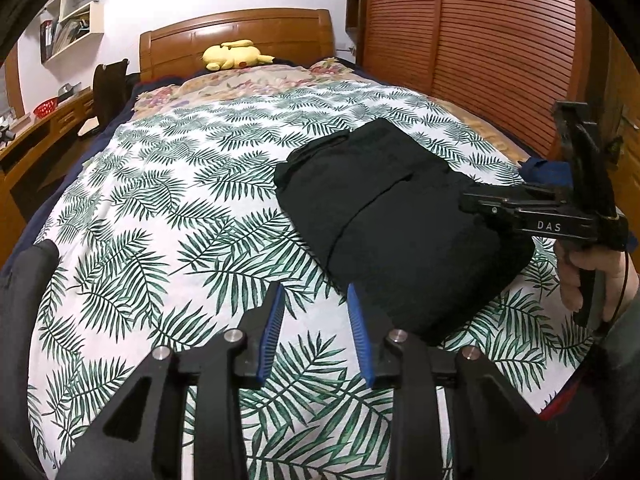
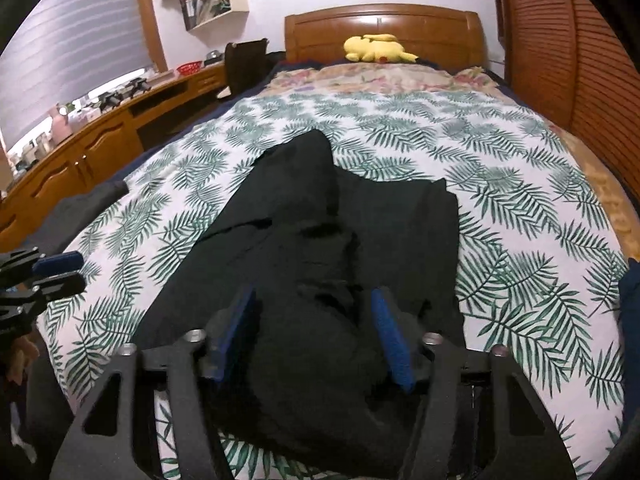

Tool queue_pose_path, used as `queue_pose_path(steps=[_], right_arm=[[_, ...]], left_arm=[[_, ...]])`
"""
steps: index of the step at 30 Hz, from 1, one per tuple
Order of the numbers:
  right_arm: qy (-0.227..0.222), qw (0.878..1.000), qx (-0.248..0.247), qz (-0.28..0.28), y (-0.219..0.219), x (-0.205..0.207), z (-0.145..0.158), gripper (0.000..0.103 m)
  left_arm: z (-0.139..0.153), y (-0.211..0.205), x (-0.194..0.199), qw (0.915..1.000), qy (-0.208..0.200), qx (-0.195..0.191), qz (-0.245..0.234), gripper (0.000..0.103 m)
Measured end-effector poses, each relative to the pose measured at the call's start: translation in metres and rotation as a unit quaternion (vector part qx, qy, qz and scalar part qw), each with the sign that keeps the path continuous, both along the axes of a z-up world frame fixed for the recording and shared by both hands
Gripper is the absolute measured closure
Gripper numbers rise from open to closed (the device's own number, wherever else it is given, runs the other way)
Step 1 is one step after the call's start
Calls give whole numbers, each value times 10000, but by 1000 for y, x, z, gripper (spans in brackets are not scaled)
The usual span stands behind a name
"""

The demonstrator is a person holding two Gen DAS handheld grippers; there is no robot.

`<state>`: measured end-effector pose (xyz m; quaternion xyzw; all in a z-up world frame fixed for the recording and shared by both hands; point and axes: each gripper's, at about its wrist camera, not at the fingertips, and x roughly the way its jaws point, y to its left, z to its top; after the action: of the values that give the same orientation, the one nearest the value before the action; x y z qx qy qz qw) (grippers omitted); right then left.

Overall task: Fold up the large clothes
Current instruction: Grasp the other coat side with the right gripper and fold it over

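Blue pads of my left gripper (image 1: 316, 332) sit closest in the left wrist view, jaws partly apart with only leaf-print bedspread (image 1: 160, 208) showing between them; nothing is held there. Its right pad stands just beside the near-left edge of the black garment (image 1: 400, 232), and I cannot tell whether it touches the cloth.

My right gripper (image 2: 316, 332) hangs over the near end of the same garment (image 2: 320, 240). Its jaws are apart, with a rumpled mound of black cloth rising between the pads. Whether the pads already press on that fold is hard to read, dark cloth on dark frame; I judge them not yet clamped.

That garment lies on the bed, toward the wardrobe (image 1: 480, 40) side, already gathered into a thick bundle with layered edges and a loose corner pointing toward the headboard (image 2: 384, 24). A yellow plush toy (image 2: 376, 50) rests far off by the pillows.

By my reading, the fold is well along and I am setting both grippers at the near edge for another fold or a tidy-up. Next, each pair of jaws needs to close on all layers at its own corner, not just the top one. Then both should lift together and carry the edge evenly, so the bundle doesn't slide or unroll.
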<state>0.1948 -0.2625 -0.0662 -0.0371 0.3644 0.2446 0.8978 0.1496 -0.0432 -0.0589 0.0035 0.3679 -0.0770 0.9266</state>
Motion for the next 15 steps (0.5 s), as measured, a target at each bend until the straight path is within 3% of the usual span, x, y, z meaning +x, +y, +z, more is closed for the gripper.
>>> queue_pose_path(steps=[1,2,3,8,15], right_arm=[[-2,10000,7,18,0,-1,0,62],[-93,10000,-19,-24,0,-3,2,81],[-150,9999,9,-7,0,-4,4,88],[-737,9961,429,218,1,-23,32,95],[-1361,9896,448,120,2,-43,58,96]], left_arm=[[0,0,0,10000,7,5,10,72],[-1,0,0,10000,12,8,21,72],[-2,1,1,10000,17,5,37,72],[-5,3,3,10000,31,-20,62,71],[-6,-1,4,10000,52,1,14,71]])
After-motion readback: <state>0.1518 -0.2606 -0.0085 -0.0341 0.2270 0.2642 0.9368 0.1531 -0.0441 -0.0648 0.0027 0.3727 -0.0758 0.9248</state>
